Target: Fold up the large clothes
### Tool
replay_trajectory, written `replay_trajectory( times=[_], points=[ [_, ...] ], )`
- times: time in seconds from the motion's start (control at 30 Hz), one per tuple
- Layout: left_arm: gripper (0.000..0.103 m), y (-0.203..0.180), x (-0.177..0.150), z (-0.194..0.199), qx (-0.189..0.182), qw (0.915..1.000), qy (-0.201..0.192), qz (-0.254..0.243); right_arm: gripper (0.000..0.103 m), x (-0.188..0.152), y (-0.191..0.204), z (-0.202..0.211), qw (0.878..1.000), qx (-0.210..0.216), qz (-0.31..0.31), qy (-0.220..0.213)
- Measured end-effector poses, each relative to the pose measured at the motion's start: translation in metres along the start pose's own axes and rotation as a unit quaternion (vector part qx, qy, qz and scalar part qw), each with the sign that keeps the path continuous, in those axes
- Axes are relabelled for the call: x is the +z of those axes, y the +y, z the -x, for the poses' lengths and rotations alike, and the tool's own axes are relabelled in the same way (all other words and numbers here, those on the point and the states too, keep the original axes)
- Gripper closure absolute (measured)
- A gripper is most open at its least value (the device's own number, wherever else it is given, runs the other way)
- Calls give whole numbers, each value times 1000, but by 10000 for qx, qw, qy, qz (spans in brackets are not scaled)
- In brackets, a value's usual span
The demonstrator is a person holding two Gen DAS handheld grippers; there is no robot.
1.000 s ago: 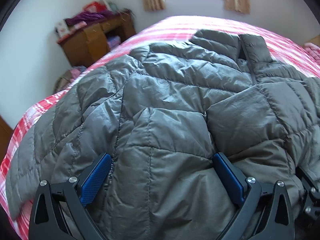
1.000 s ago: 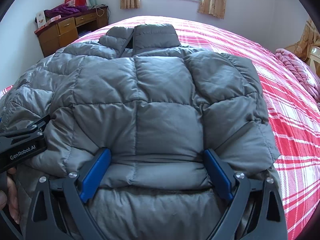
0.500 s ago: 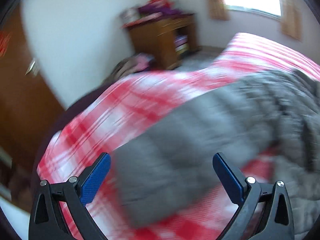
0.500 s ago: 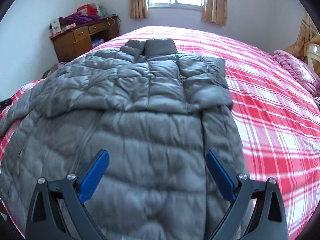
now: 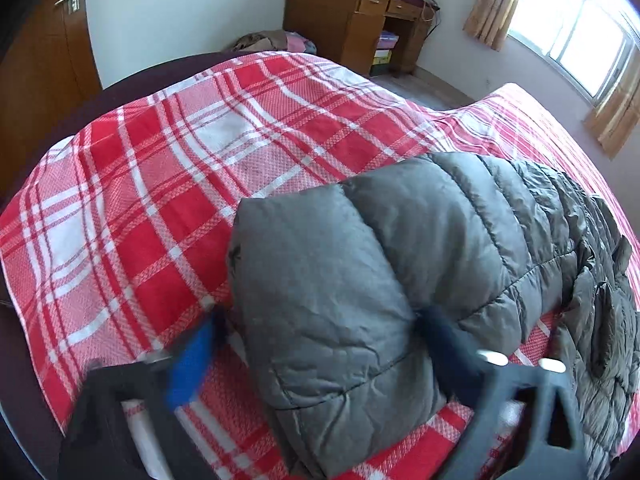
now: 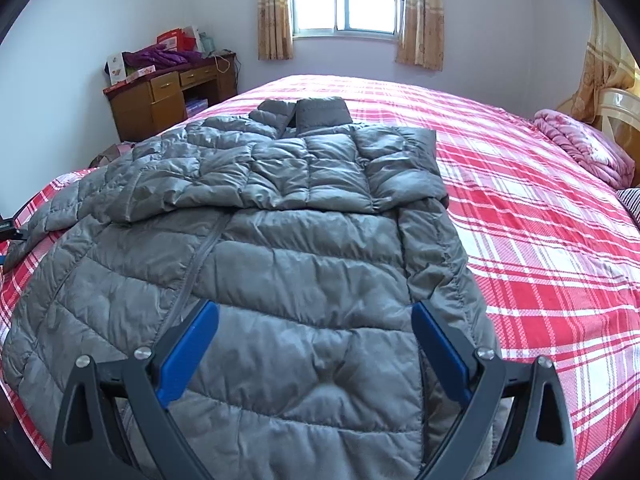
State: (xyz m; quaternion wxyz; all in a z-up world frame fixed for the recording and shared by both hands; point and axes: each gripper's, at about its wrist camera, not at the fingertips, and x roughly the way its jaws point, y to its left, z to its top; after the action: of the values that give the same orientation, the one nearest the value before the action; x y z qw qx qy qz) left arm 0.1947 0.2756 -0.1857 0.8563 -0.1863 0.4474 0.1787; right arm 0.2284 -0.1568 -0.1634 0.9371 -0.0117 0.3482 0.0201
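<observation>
A grey quilted puffer jacket [image 6: 288,248] lies front-up on a red and white plaid bed [image 6: 540,240], collar toward the window. Its right sleeve [image 6: 328,176] is folded across the chest. Its left sleeve [image 5: 360,280] stretches out over the plaid cover. My left gripper [image 5: 320,332] is open, its blurred blue-padded jaws on either side of that sleeve's cuff end. My right gripper [image 6: 316,320] is open and empty above the jacket's lower front, near the zip.
A wooden desk [image 6: 168,96] with boxes and purple cloth stands at the far left wall, also in the left wrist view [image 5: 352,16]. A pink blanket [image 6: 580,144] lies at the bed's right. A wooden door [image 5: 36,72] is at the left.
Both grippers have come off the jacket's body. The right one pulled back toward the hem. The left one swung out left and now straddles the cuff of the outstretched sleeve.
</observation>
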Motion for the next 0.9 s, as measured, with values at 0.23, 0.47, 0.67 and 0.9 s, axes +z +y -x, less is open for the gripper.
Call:
replay_trajectory(
  times=[0.23,0.47,0.67,0.9],
  points=[
    [84,-29,16,53,256,9937,-843,-690,4,-1,-13,-3,9995,-314,12,-53],
    [86,-108,22,128,-42,9702,-1880,-1529,4,6,-38,0,9985,-449,-258,-158],
    [86,-206,6,163,-587,9441,-2313,-2273,4,7,-63,6,9969,-580,-473,-229],
    [86,-308,-47,155,-997,9201,-2172,-3103,4,2,-93,8,9945,-717,-734,-217]
  ],
)
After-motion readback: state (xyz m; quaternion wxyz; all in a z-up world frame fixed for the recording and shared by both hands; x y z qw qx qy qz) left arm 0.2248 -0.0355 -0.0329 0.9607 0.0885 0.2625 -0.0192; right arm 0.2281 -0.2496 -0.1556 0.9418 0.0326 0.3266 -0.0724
